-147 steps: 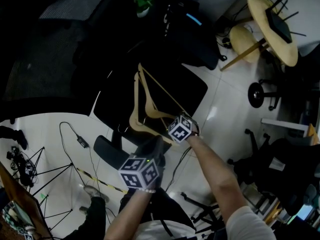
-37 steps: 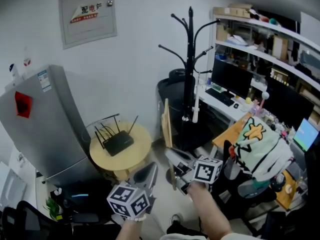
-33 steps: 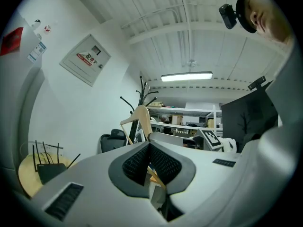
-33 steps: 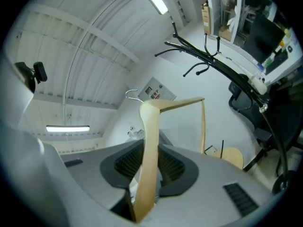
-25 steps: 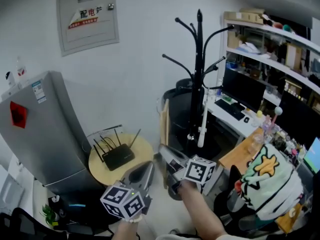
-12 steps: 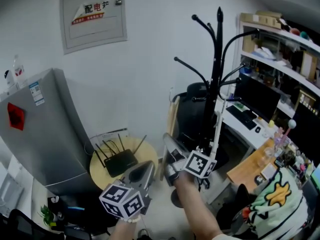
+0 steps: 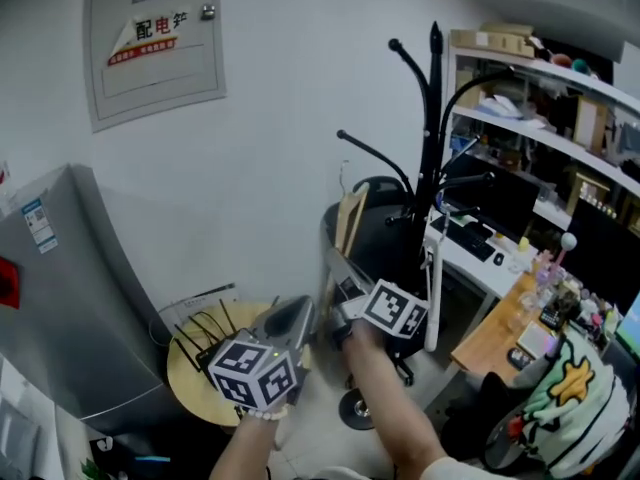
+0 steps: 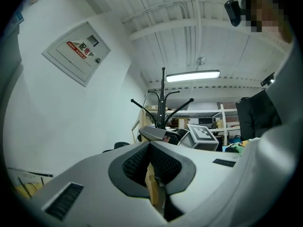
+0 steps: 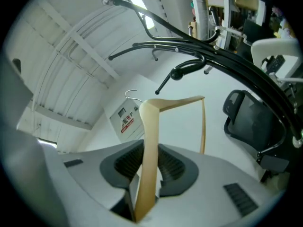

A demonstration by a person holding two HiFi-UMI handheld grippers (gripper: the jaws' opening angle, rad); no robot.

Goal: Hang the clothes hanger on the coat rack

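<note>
- The wooden clothes hanger is pale, bare wood: two flat, curved arms meet at a rounded peak, and a thin straight bar runs down from the far shoulder.
- A slim wire hook rises from the peak. It is bent over at the tip and is on none of the rack's arms.
- The right gripper clamps one arm of the hanger between its ribbed pads, with the wood standing up through the narrow gap.
- The left gripper has its jaws nearly together on a pale wooden end of the hanger, low between the pads.
- In the head view the hanger stands edge-on above the right gripper, just beside the black coat rack and in front of a dark office chair.
</note>
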